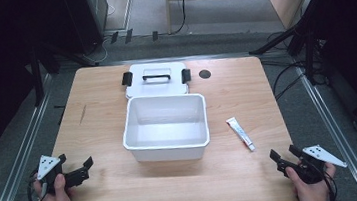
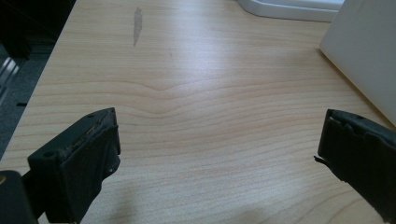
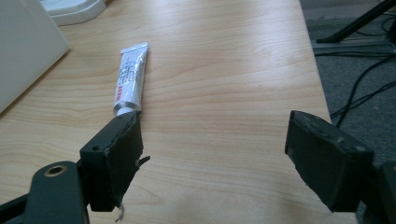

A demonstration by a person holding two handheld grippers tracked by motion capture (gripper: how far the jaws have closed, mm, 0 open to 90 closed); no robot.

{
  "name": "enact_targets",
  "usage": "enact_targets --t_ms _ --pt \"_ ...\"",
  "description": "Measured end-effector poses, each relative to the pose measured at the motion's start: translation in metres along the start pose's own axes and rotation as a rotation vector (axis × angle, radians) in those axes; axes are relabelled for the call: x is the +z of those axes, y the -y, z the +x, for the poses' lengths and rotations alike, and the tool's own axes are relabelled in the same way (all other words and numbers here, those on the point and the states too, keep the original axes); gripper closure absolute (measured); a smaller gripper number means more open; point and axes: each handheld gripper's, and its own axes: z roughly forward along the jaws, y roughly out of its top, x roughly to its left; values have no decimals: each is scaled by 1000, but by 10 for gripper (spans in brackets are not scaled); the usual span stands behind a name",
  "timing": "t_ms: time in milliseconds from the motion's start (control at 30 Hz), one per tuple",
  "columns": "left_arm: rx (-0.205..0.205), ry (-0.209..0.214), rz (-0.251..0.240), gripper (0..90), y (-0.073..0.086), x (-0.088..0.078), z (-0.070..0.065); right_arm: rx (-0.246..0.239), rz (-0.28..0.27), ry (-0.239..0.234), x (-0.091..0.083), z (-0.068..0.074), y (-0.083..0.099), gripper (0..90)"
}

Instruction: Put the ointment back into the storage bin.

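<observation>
Light, soft, slippery-looking tube [image 3: 130,79]: best pinched mid-body; right gripper [image 3: 212,154] gaping, empty, just short of it

Open tabletop [image 1: 105,138] flanks the white bin [image 1: 165,127] blocking centre.

Soft overhead light falls evenly on the pale wooden counter [image 1: 102,113], leaving a whitish sheen along its grain in both gripper views. The surroundings stay dark. The high view is slightly soft; the near black tool jaws blur.
</observation>
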Motion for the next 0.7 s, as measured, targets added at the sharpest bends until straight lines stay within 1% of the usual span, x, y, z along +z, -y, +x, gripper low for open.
enact_targets --t_ms 67,100,133,167,200,233,267,300,367,400,433,467,500,567,600,633,667,700 --pt "0 2 0 0 0 0 0 6 2 8 0 1 -1 207" --pt "3 3 1 0 0 0 -1 21 23 29 0 1 -5 215" --pt "5 1 2 0 0 0 -1 21 23 29 0 1 -5 215" --pt "7 0 4 0 0 0 -1 31 52 24 0 1 -8 215" --pt "7 0 4 0 0 0 -1 31 52 24 0 1 -8 215" --pt "7 1 6 0 0 0 -1 17 84 20 0 2 -11 215" --pt "7 1 6 0 0 0 -1 17 84 20 0 2 -11 215" --pt "3 3 6 0 0 0 -1 -3 116 17 0 3 -16 216" --pt "1 3 7 0 0 1 -1 -16 160 26 0 4 -21 215" --pt "1 3 7 0 0 1 -1 -16 160 26 0 4 -21 215" --pt "3 4 8 0 0 1 -1 -37 196 29 0 6 -26 215" --pt "4 5 10 0 0 1 -1 -37 196 29 0 6 -26 215" --pt "3 6 9 0 0 1 -1 -63 239 36 2 9 -30 215" --pt "2 8 9 0 0 1 -1 -91 292 32 4 12 -32 215" --pt "2 8 9 0 0 1 -1 -91 292 32 4 12 -32 215" --pt "2 7 8 0 0 1 -1 -116 361 33 9 14 -35 210" --pt "2 7 8 0 0 1 -1 -116 361 33 9 14 -35 210" --pt "3 4 9 0 0 1 -1 -125 391 35 11 16 -36 210"
